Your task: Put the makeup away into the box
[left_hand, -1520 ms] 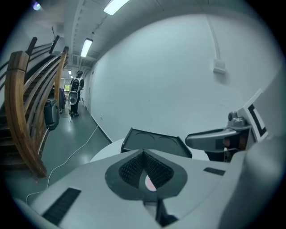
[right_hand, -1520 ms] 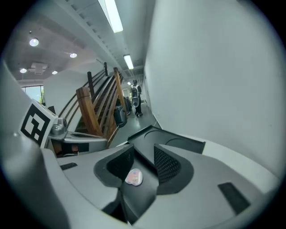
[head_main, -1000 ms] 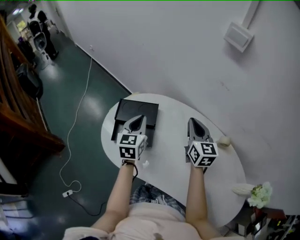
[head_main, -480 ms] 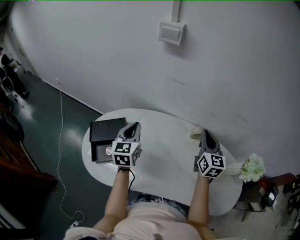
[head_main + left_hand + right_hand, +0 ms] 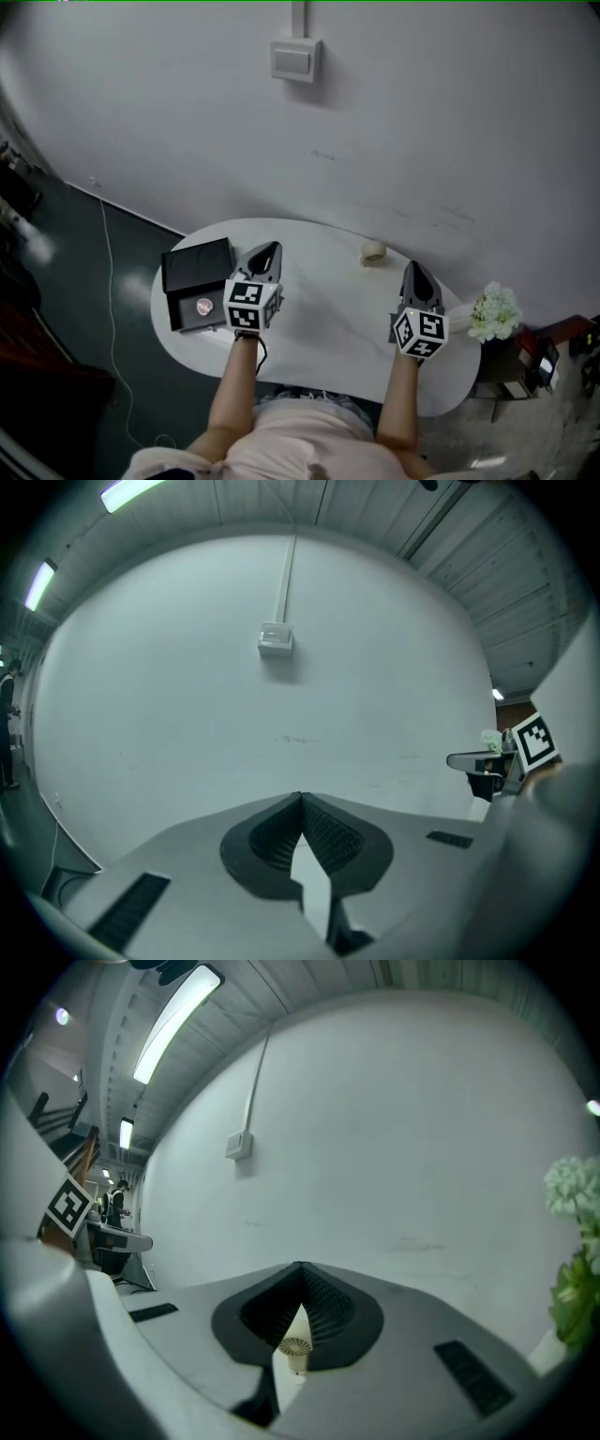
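An open black box (image 5: 196, 265) lies at the left end of the white oval table (image 5: 328, 309), with a small round pinkish makeup item (image 5: 204, 306) inside it. My left gripper (image 5: 265, 249) hovers just right of the box, jaws shut and empty; in the left gripper view (image 5: 300, 797) it faces the bare wall. A small cream round makeup item (image 5: 374, 251) sits near the table's far edge. My right gripper (image 5: 411, 268) is shut and empty, to the right of that item and apart from it. The cream item (image 5: 296, 1349) shows through the gap under its tips.
A bunch of white flowers (image 5: 494, 312) stands at the table's right end, beside the right gripper. The white wall runs close behind the table, with a switch box (image 5: 294, 59) high on it. Dark green floor and a cable (image 5: 111, 281) lie to the left.
Both grippers have moved right across the table. The left one has left the box and now hovers beside it. The right one has come near the cream item and the flowers.
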Demonstrator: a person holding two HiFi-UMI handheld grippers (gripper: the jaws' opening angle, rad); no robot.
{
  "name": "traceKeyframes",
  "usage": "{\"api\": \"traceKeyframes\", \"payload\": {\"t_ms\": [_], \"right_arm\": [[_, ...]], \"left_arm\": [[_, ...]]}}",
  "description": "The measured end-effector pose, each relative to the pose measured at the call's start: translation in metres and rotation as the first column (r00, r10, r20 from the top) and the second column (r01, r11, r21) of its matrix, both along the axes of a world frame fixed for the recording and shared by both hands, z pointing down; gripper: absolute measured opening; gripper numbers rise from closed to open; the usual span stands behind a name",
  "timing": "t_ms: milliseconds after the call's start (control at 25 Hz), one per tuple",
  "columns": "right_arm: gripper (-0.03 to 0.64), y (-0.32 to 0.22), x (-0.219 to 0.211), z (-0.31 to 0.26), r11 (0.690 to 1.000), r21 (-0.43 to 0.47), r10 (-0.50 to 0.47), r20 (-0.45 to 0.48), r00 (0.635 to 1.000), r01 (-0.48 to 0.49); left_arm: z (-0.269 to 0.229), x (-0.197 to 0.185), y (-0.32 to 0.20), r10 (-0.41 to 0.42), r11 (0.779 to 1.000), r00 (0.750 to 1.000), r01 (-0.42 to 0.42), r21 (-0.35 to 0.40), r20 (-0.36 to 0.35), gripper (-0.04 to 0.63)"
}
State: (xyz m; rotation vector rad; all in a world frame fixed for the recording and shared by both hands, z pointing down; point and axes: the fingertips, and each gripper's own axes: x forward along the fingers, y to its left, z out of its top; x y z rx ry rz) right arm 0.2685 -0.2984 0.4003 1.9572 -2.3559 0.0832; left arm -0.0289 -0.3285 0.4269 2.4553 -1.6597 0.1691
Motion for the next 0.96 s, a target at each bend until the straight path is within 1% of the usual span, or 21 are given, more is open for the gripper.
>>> {"api": "traceKeyframes", "payload": {"t_ms": [360,960], "right_arm": [[0.015,0.007,0.005,0.003,1.0,-0.007,0.027,-0.007,1.0,-0.027],[0.015,0.011,0.019,0.008,0.999,-0.022,0.048,-0.016,0.999,-0.049]], "left_arm": [[0.004,0.0,0.001,0.003,1.0,1.0,-0.003,-0.013,-0.003,0.026],[0.008,0.016,0.003,0.022,1.0,1.0,-0.022,-0.016,-0.006,0.026]]}}
